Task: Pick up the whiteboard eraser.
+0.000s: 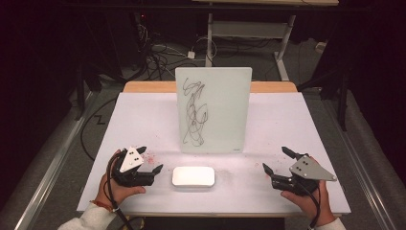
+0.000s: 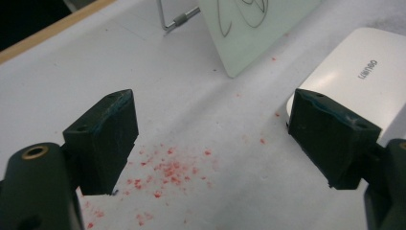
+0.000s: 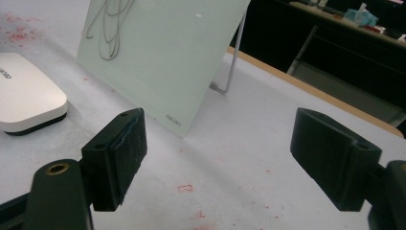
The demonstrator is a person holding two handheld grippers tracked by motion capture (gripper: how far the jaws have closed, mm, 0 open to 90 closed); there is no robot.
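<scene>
Scribbles still cover the whiteboard [image 1: 213, 110] at frame centre; white eraser [image 1: 193, 176] lies untouched below it on the surface, between left tool [image 1: 150, 159] and right tool [image 1: 276, 160], both wide open, empty.

The person's left hand [image 1: 115, 184] comes in from the bottom edge, a white sleeve cuff at the wrist, and grips the left gripper [image 1: 149, 159] from behind. Its two black jaws stand wide apart with nothing between them, pointing forward and to the right. The right hand [image 1: 306, 199] holds the right gripper [image 1: 276, 160] in the same way, low and level; its jaws are also spread wide and bare, pointing forward and to the left. Both grippers seem to sit just above the surface, though contact cannot be judged. A cable trails back from each gripper along the forearm.
</scene>
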